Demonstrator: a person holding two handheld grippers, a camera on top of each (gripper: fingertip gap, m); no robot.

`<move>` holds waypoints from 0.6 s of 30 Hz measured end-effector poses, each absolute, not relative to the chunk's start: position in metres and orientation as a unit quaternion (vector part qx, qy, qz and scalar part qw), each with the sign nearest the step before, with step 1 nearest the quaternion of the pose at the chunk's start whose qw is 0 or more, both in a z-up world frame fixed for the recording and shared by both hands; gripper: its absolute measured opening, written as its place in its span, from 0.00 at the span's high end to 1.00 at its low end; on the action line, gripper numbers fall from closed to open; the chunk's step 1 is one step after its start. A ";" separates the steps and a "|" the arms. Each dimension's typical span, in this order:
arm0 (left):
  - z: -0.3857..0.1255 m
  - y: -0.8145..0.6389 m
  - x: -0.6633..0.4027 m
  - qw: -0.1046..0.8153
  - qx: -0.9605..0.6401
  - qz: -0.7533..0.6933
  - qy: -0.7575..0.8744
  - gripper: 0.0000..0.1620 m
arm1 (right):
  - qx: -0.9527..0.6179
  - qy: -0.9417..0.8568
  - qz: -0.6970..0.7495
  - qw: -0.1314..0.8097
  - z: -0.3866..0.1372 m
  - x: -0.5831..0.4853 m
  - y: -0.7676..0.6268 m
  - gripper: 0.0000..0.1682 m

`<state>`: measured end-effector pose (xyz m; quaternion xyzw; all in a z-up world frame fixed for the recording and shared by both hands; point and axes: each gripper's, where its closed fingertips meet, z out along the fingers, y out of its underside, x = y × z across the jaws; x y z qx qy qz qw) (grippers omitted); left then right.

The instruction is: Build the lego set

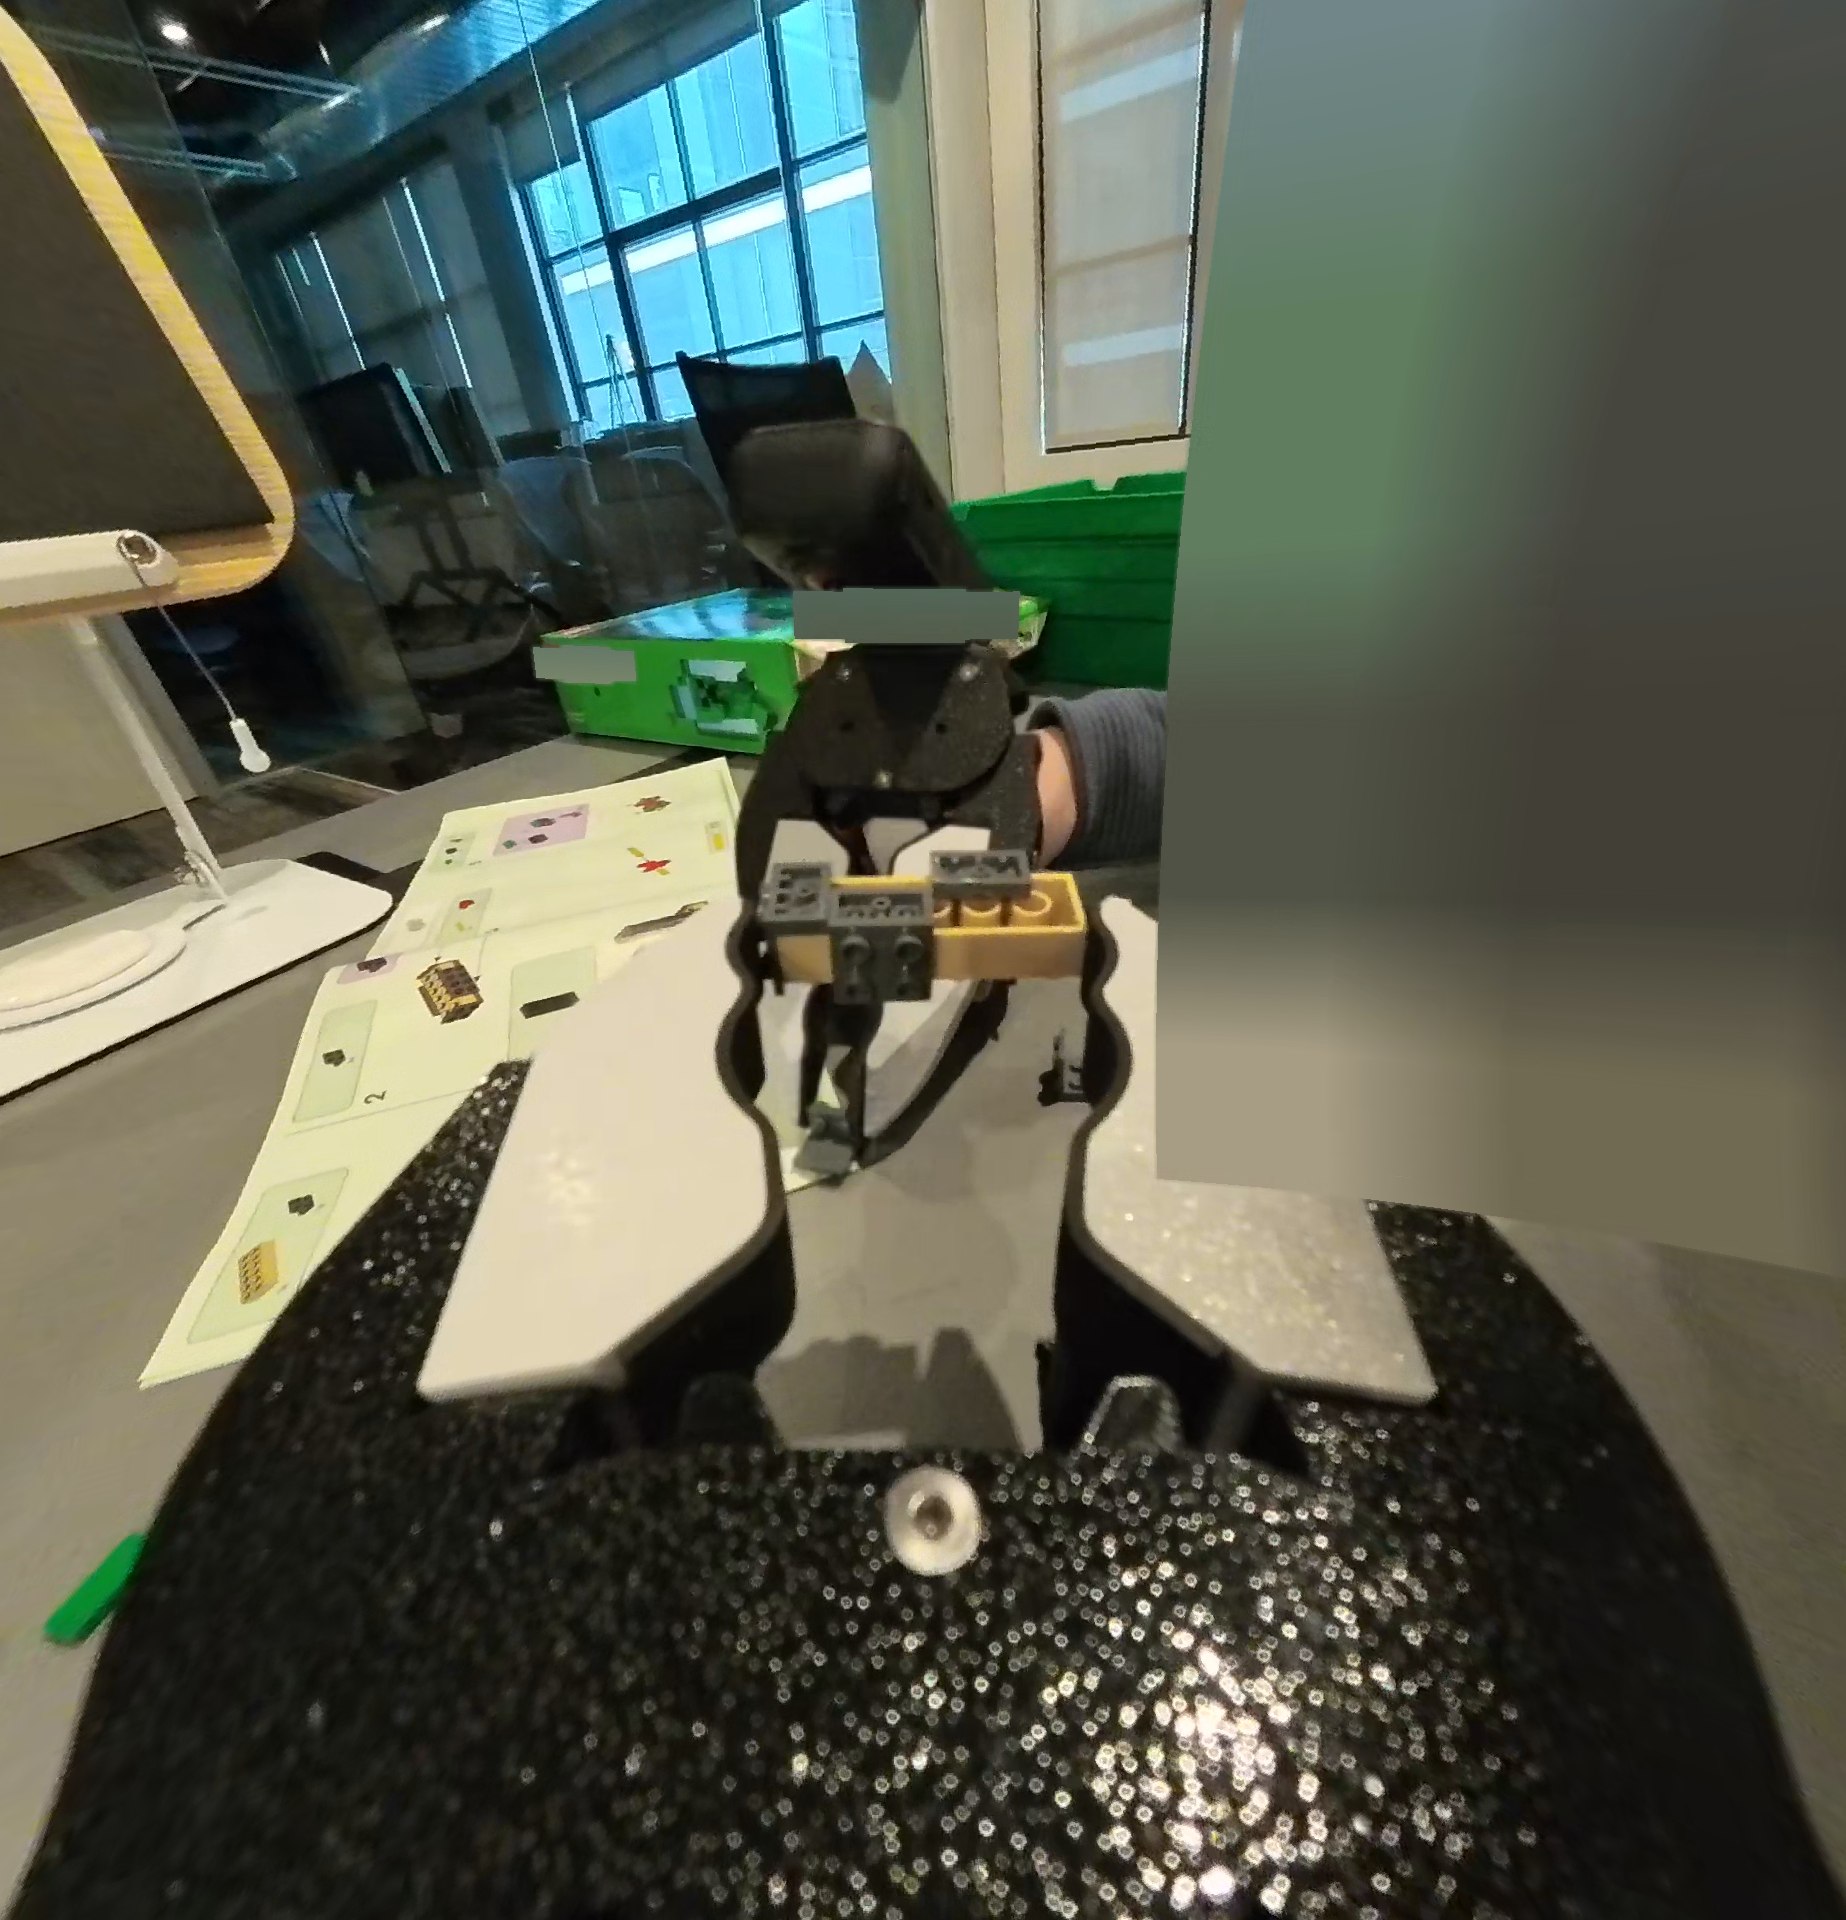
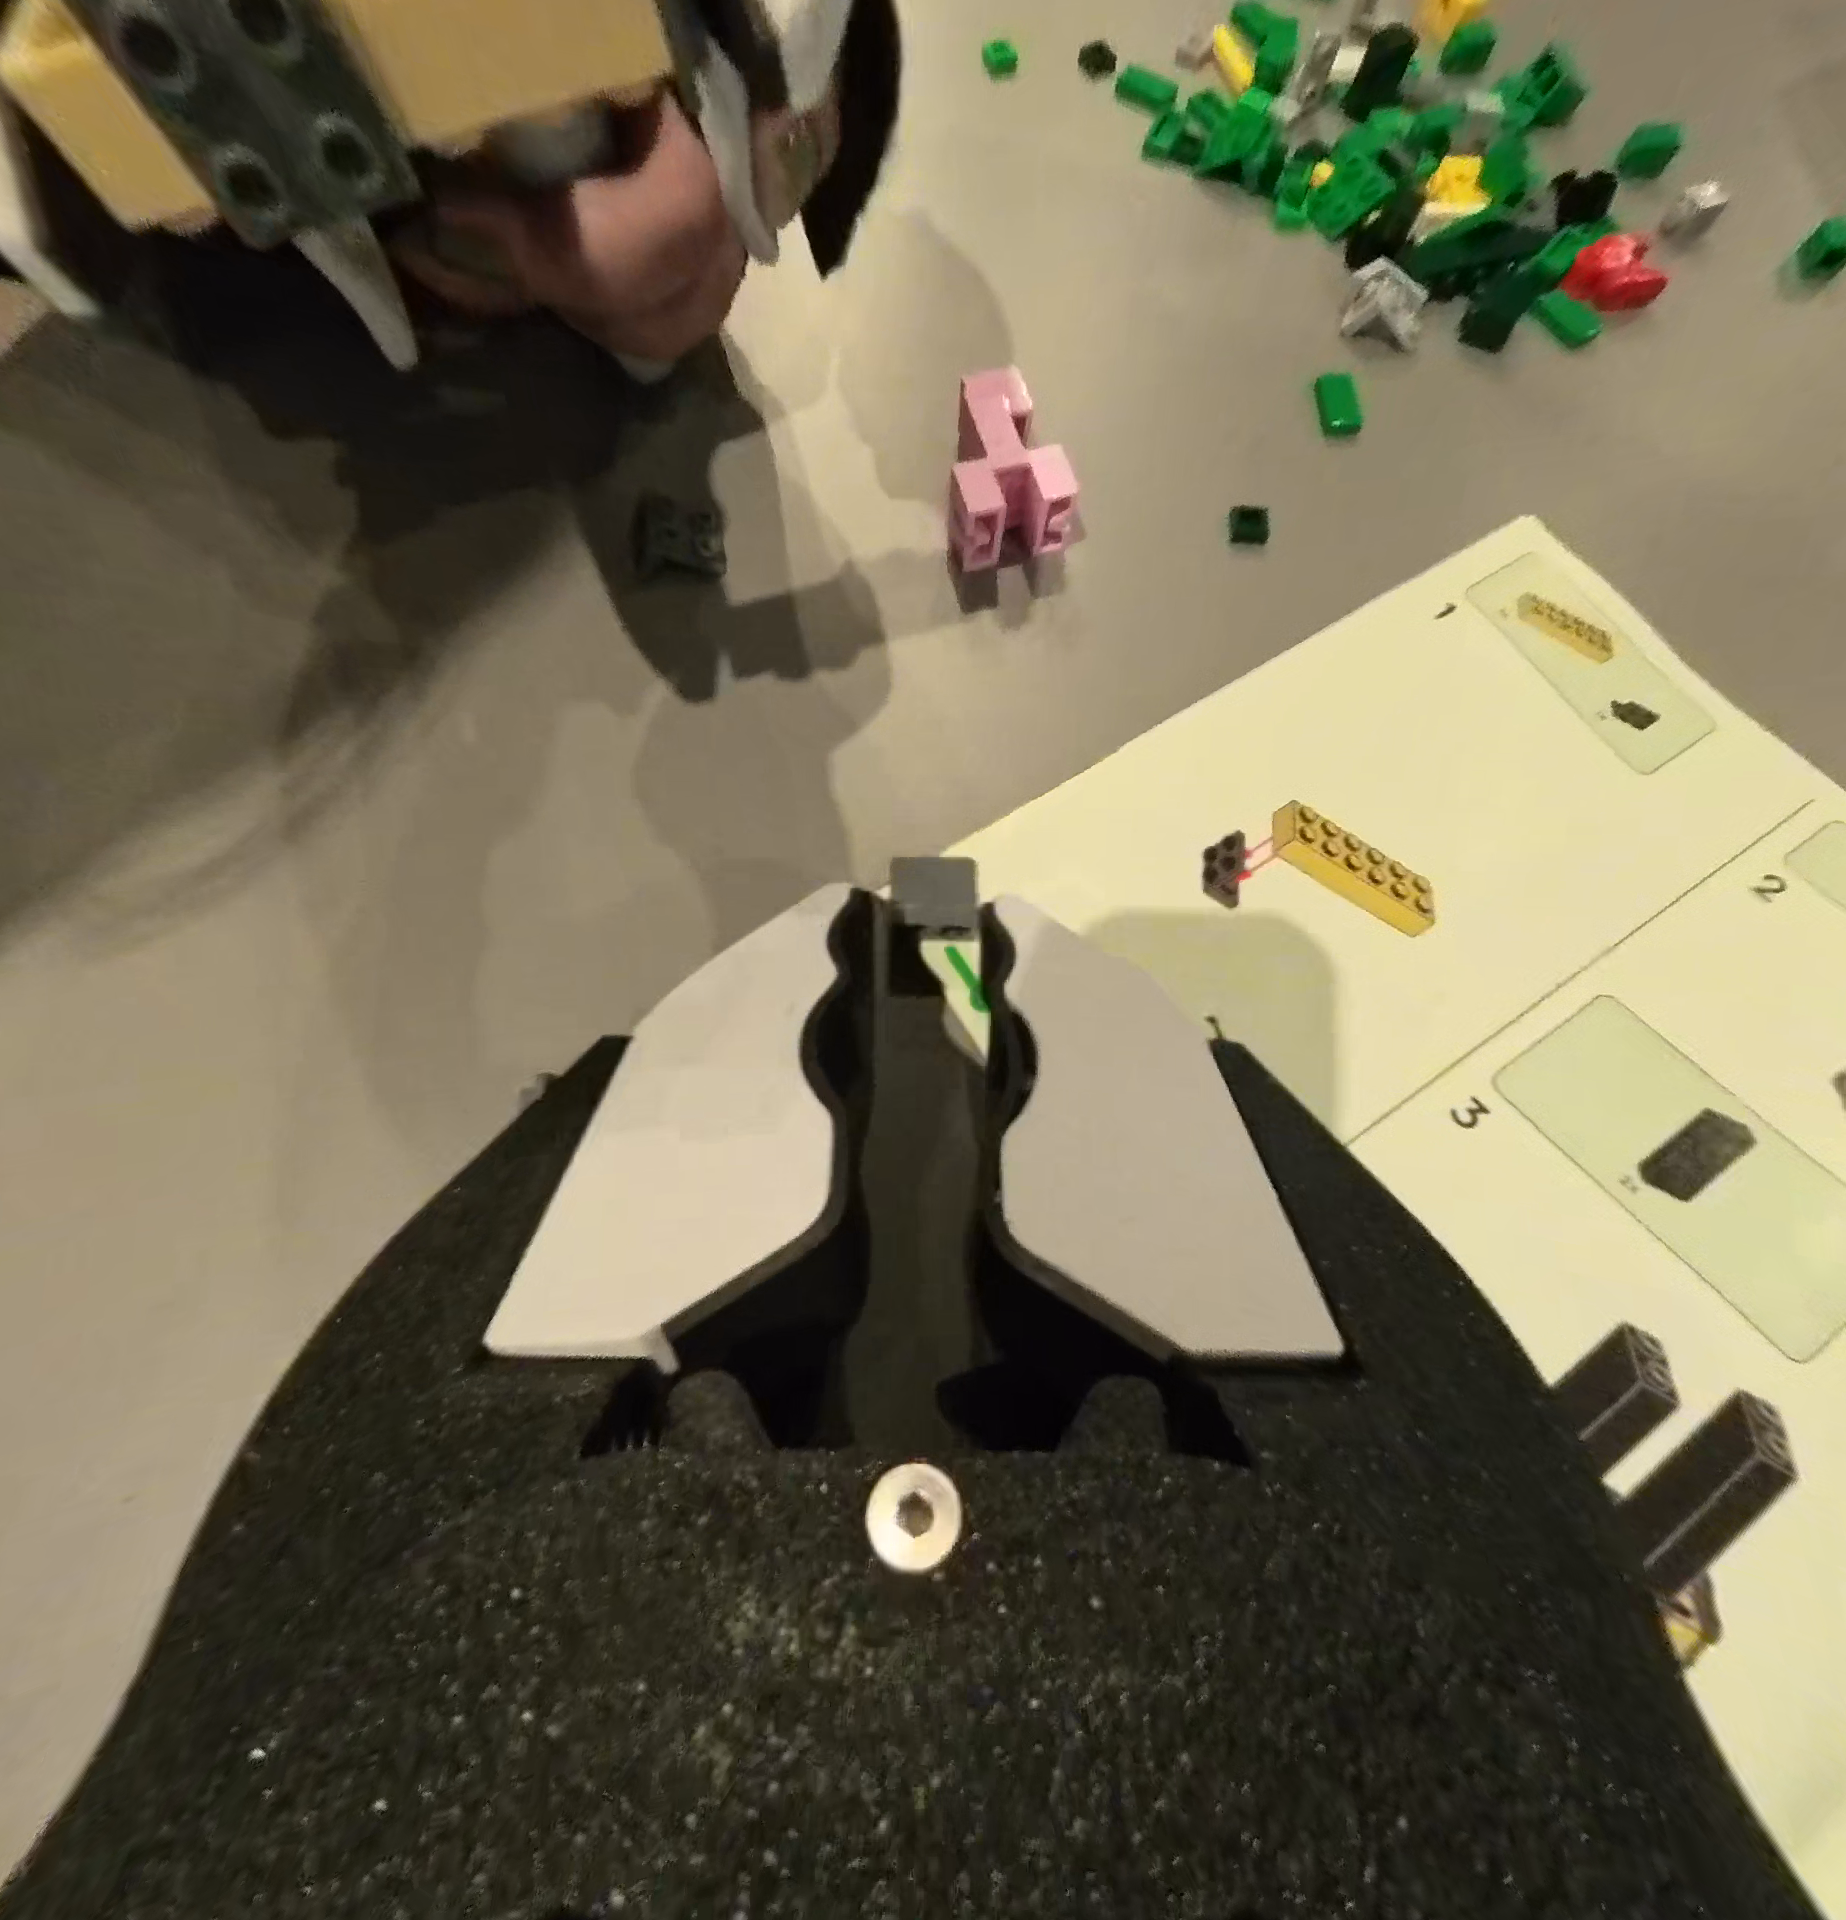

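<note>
Bare grey table lies open on the left, between the raised tan brick assembly and the instruction sheet spread on the right. A pink piece and a small dark piece stand in the middle of that stretch, slightly apart. The far right is crowded by a loose pile of green bricks. Far across the table, a green box and a lamp base block the way.

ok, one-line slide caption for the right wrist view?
Right gripper pinching a small grey piece above the instruction sheet, loose bricks scattered beyond.
</note>
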<state>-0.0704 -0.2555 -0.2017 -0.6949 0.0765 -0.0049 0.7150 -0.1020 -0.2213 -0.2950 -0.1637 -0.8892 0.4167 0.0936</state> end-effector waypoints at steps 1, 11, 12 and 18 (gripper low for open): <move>-0.202 -0.256 -0.071 0.715 -0.695 -0.004 0.075 0.64 | -0.159 -0.890 0.415 0.099 -0.295 -0.102 -0.222 0.90; -0.204 -0.254 -0.071 0.708 -0.702 0.002 0.073 0.64 | -0.189 -0.911 0.362 0.045 -0.290 -0.075 -0.193 0.90; -0.205 -0.253 -0.071 0.706 -0.704 0.004 0.076 0.64 | -0.205 -0.920 0.334 0.025 -0.289 -0.065 -0.183 0.90; -0.209 -0.250 -0.064 0.695 -0.713 0.006 0.091 0.64 | -0.307 -0.941 0.096 -0.105 -0.270 -0.003 -0.108 0.91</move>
